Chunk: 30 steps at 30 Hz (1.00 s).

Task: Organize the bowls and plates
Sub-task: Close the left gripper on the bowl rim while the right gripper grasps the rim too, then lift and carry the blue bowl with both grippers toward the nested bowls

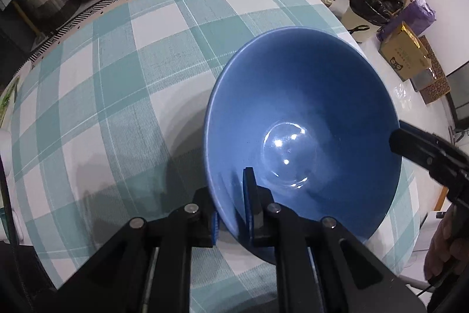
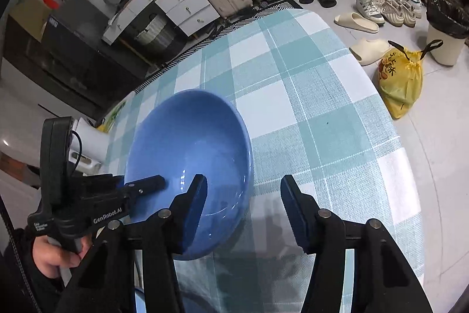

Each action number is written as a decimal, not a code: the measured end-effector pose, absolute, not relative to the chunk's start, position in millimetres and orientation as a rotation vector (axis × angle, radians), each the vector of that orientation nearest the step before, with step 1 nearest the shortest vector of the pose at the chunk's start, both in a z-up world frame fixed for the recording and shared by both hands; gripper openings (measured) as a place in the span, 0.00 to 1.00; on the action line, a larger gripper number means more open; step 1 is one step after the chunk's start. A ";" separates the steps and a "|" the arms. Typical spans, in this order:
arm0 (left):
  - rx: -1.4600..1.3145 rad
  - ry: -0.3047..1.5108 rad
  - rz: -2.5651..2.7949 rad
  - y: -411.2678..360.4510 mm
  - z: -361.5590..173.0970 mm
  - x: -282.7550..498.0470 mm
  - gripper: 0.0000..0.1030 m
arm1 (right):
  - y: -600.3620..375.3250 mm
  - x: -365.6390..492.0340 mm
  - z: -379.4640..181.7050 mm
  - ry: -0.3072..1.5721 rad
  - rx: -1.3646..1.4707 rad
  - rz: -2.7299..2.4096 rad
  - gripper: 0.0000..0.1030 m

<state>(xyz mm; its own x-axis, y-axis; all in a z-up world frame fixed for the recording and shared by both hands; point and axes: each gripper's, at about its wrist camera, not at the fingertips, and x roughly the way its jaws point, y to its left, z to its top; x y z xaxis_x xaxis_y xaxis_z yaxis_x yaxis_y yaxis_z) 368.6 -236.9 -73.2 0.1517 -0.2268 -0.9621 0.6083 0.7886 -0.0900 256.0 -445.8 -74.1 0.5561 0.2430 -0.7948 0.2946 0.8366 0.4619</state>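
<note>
- The left hand-held gripper [image 1: 234,207] is clenched on the near rim of the blue bowl [image 1: 302,119]: one blue pad sits inside the wall, the other outside, with the rim pinched between them.
- That pinch is the only hold visible on the bowl, which hangs tilted just above the counter [image 1: 117,78], its mouth turned toward the left camera. I judge this a carry: the bowl is being taken to wherever the stack goes.
- To do it well, keep the wrist steady. A one-sided rim grip on glazed ware lets the bowl pivot on the pads, so a quick swing or roll could make it slip.
- The right hand-held gripper [image 2: 243,210] is released, its jaws standing partly apart with nothing pressed between them. Its left finger [image 2: 190,213] lies in front of the bowl's lower wall; whether it touches I cannot tell.
- If the right one is meant to steady the bowl, it should take the far rim squarely, one pad on each side of the wall, before the left lets go.
- The checked cloth on the counter is bare ahead of the bowl in both views, so there is room to set it down flat. Lower it base first rather than dropping the rim.
- No plates or other bowls can be made out clearly, though a blue edge [image 2: 140,301] shows at the bottom of the right view.
</note>
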 end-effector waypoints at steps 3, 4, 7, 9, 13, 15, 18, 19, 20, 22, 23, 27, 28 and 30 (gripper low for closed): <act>0.363 1.282 -0.607 -232.2 -75.7 365.8 0.12 | -446.0 258.5 -79.3 1.032 0.606 -0.046 0.53; 0.363 1.279 -0.604 -230.3 -76.1 364.7 0.12 | -446.3 259.7 -81.2 1.046 0.607 -0.053 0.53; 0.367 1.275 -0.597 -227.1 -78.3 361.2 0.13 | -448.8 263.6 -87.5 1.071 0.627 -0.057 0.53; 0.369 1.275 -0.594 -225.5 -79.6 359.4 0.14 | -447.5 267.8 -88.5 1.071 0.618 -0.039 0.52; 0.371 1.280 -0.599 -224.1 -80.6 359.8 0.15 | -436.0 278.1 -89.1 1.094 0.568 0.003 0.51; 0.373 1.280 -0.602 -224.7 -80.6 359.9 0.15 | -430.7 284.2 -92.7 1.117 0.556 0.014 0.41; 0.369 1.281 -0.604 -224.6 -80.7 359.8 0.15 | -426.6 292.1 -99.7 1.156 0.559 0.032 0.30; 0.367 1.282 -0.605 -223.8 -80.8 359.4 0.15 | -427.0 293.3 -101.2 1.158 0.561 0.028 0.30; 0.364 1.283 -0.604 -223.2 -81.3 359.5 0.15 | -427.5 293.8 -102.5 1.158 0.561 0.026 0.29; 0.360 1.289 -0.604 -222.0 -82.0 359.5 0.16 | -428.1 293.5 -103.1 1.152 0.546 0.010 0.23; 0.359 1.291 -0.605 -221.7 -82.2 359.2 0.17 | -427.7 293.4 -103.2 1.152 0.550 0.018 0.21; 0.353 1.326 -0.619 -222.5 -81.9 356.0 0.17 | -422.6 294.1 -100.0 1.156 0.521 0.005 0.11; 0.362 1.333 -0.605 -223.0 -81.7 354.8 0.17 | -422.5 294.3 -99.9 1.161 0.524 0.007 0.11; 0.357 1.349 -0.590 -223.1 -80.0 353.1 0.16 | -423.9 293.6 -97.5 1.157 0.524 -0.002 0.09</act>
<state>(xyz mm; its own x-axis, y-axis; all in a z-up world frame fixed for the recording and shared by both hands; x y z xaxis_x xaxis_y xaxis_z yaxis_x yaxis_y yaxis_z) 353.1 -223.1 -80.0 0.1083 -0.1902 -0.9758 0.5869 0.8045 -0.0917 293.6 -423.9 -97.5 0.4156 0.2630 -0.8707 0.2666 0.8800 0.3931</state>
